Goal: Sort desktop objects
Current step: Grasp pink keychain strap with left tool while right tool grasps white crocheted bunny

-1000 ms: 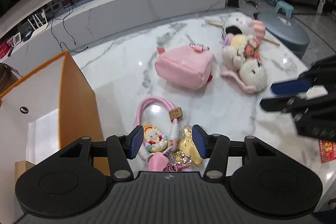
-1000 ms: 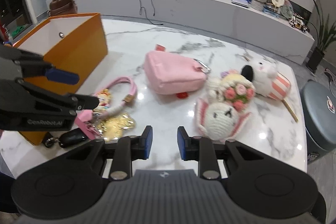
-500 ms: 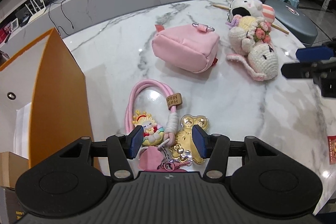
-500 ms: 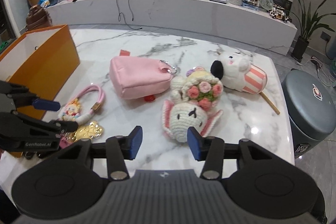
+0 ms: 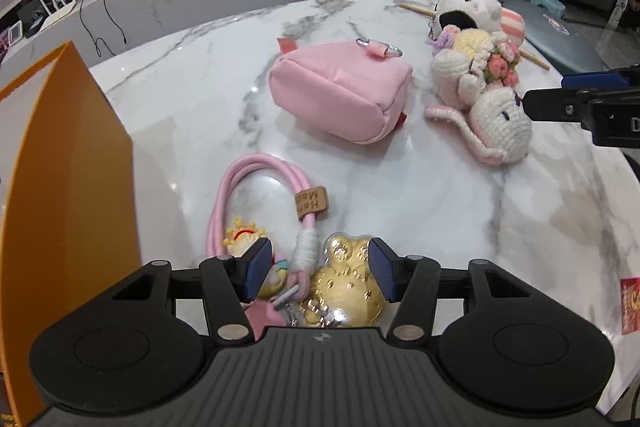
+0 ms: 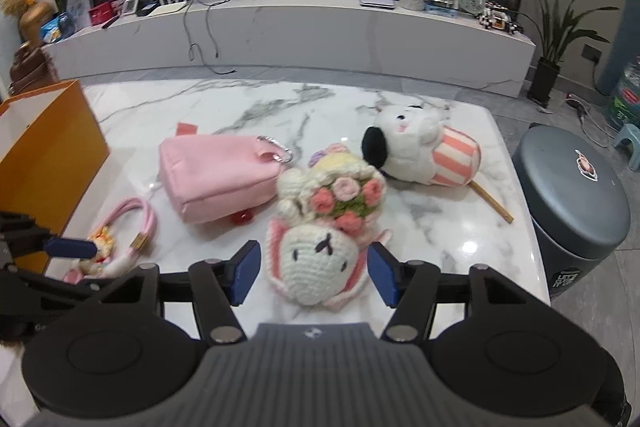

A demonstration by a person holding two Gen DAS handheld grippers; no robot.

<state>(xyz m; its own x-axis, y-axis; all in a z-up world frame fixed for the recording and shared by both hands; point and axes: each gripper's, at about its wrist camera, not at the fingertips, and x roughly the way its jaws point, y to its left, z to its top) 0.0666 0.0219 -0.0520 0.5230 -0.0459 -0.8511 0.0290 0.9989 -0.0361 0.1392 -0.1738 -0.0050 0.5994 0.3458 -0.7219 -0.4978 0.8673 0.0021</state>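
Observation:
My left gripper (image 5: 318, 273) is open, its jaws on either side of a keychain bunch (image 5: 344, 287): a gold charm, a small doll and a pink cord loop (image 5: 256, 183) on the marble table. My right gripper (image 6: 314, 273) is open, its jaws flanking the head of a crocheted white bunny (image 6: 316, 259) with a flower bouquet; the bunny also shows in the left wrist view (image 5: 500, 119). A pink pouch (image 6: 220, 175) lies at mid-table. A white plush in a striped cup (image 6: 424, 155) lies behind the bunny.
An orange paper bag (image 5: 60, 187) stands at the table's left edge, also in the right wrist view (image 6: 44, 143). A grey round stool (image 6: 572, 199) is off the table's right side. A low marble TV bench (image 6: 280, 27) runs behind.
My right gripper opened wide and moved right and forward, from near the keychains to around the crocheted bunny's head. My left gripper stayed open over the keychain bunch, shifting slightly.

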